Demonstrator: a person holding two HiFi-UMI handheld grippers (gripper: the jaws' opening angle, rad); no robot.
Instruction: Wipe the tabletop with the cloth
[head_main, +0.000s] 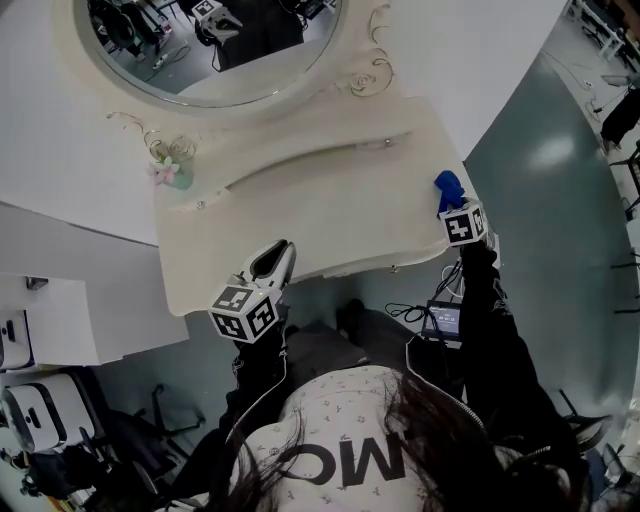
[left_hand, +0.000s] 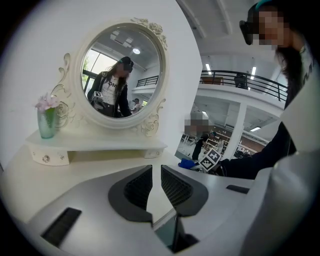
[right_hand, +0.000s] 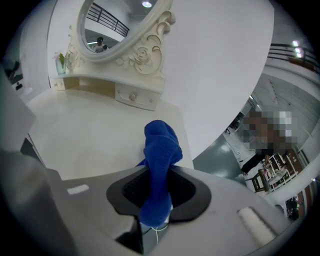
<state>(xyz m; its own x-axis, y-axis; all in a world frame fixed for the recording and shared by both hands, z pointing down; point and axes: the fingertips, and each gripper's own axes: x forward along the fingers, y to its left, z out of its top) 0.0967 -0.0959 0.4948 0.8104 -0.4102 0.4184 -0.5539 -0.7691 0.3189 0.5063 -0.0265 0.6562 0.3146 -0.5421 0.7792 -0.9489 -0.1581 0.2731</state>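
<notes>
A blue cloth (right_hand: 161, 155) is pinched upright between the jaws of my right gripper (right_hand: 159, 187), which is shut on it. In the head view the cloth (head_main: 449, 188) sits at the right end of the cream tabletop (head_main: 300, 225), just ahead of the right gripper (head_main: 455, 212). My left gripper (head_main: 272, 262) hovers over the table's front edge, left of centre. In the left gripper view its jaws (left_hand: 156, 186) stand nearly together with only a thin gap and nothing between them. The cloth (left_hand: 186, 163) shows small and far to the right there.
An oval mirror (head_main: 215, 40) in an ornate cream frame stands at the back of the table on a low shelf with small drawers (left_hand: 95, 150). A small green vase with pink flowers (head_main: 170, 170) sits at the back left. Grey floor (head_main: 560, 220) lies beyond the table's right edge.
</notes>
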